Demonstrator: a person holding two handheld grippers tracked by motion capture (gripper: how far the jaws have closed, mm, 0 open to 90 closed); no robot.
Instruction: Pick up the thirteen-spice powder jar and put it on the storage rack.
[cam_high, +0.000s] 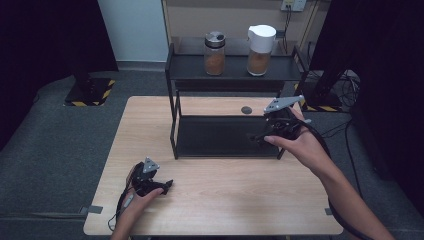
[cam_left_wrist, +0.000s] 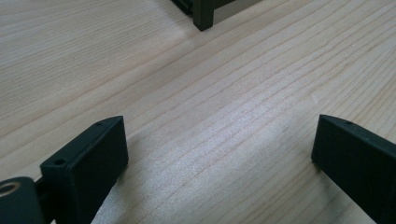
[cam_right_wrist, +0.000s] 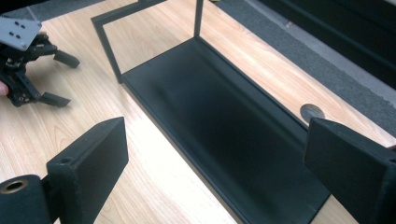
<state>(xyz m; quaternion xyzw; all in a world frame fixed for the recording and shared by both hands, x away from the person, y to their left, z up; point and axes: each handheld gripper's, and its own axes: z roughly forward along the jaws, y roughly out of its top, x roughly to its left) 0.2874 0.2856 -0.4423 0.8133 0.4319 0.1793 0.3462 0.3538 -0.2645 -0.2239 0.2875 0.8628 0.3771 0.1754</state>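
Your counter (cam_high: 215, 200) was pale wood-grain, your rack (cam_high: 225, 67) black, both jars (cam_high: 214, 54) held brown powder, one lid (cam_high: 262, 36) white.

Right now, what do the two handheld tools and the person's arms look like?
Both are black. The left tool and right tool each carry a grey three-cornered plate on top and trail a black cable. In the gripper views, each has two blocky, flat-faced black jaws with small holes. The person's forearms are bare; no sleeves or gloves show.
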